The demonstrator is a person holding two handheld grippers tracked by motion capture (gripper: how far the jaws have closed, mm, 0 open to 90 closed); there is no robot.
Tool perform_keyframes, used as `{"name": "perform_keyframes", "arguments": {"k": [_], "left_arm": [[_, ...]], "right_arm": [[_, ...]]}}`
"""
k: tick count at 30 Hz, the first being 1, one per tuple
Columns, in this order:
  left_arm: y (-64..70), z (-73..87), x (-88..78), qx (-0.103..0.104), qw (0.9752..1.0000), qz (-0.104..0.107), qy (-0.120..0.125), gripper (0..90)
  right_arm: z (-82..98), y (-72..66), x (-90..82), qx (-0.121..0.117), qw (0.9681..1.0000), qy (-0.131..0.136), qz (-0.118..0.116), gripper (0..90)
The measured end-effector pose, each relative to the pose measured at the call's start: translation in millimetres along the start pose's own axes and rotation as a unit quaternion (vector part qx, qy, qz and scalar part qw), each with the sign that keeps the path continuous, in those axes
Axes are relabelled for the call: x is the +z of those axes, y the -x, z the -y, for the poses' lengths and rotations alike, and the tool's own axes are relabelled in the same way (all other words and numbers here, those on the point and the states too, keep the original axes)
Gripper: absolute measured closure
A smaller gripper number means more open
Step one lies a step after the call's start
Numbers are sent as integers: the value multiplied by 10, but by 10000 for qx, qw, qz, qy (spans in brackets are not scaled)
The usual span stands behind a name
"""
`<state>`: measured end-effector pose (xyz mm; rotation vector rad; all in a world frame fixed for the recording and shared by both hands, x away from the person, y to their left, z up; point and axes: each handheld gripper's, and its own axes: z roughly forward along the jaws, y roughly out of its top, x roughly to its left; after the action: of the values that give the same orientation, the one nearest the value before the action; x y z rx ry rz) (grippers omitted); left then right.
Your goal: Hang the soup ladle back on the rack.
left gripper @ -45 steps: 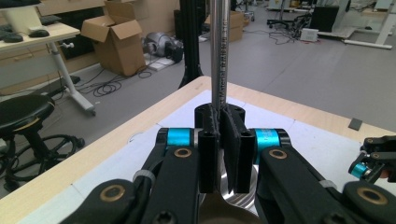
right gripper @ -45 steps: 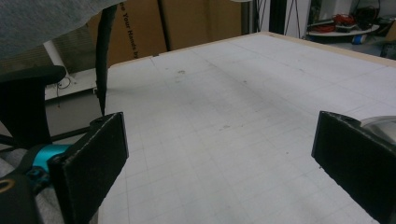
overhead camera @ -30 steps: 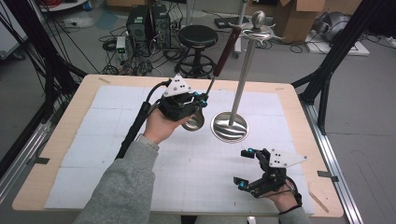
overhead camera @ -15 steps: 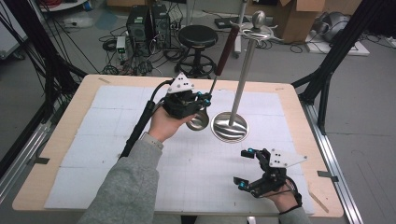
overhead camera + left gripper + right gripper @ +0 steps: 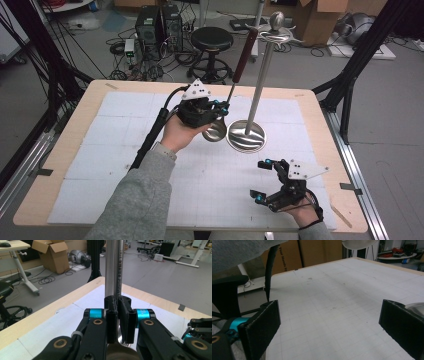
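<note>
The left gripper (image 5: 221,107) is clamped on the metal shaft of the ladle (image 5: 231,95), just above its bowl. The bowl hangs over the table (image 5: 65,150), beside the round base of the utensil stand (image 5: 246,136); the brown handle slants upward. The right gripper (image 5: 265,180) rests near the table's front edge, jaws spread wide, holding nothing.

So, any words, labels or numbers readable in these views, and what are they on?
"Your Hands" then more letters, cut off and blurred: printed on the cardboard box behind the table, in the right gripper view.
Markings along the ladle shaft, above the left tongs: too small to read.
Nothing else legible.
</note>
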<state>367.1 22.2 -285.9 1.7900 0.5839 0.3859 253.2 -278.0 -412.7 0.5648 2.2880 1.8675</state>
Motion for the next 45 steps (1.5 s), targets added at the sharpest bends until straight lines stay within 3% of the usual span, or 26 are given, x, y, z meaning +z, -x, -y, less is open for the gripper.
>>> {"name": "perform_keyframes", "arguments": {"k": [25, 45], "left_arm": [[52, -41, 132, -11, 9998, 11, -190, 844], [77, -57, 237, 45, 9991, -146, -396, 844]], "right_arm": [[1, 0, 6, -19, 10000, -15, -23, 29], [2, 2, 8, -22, 10000, -14, -37, 29]]}}
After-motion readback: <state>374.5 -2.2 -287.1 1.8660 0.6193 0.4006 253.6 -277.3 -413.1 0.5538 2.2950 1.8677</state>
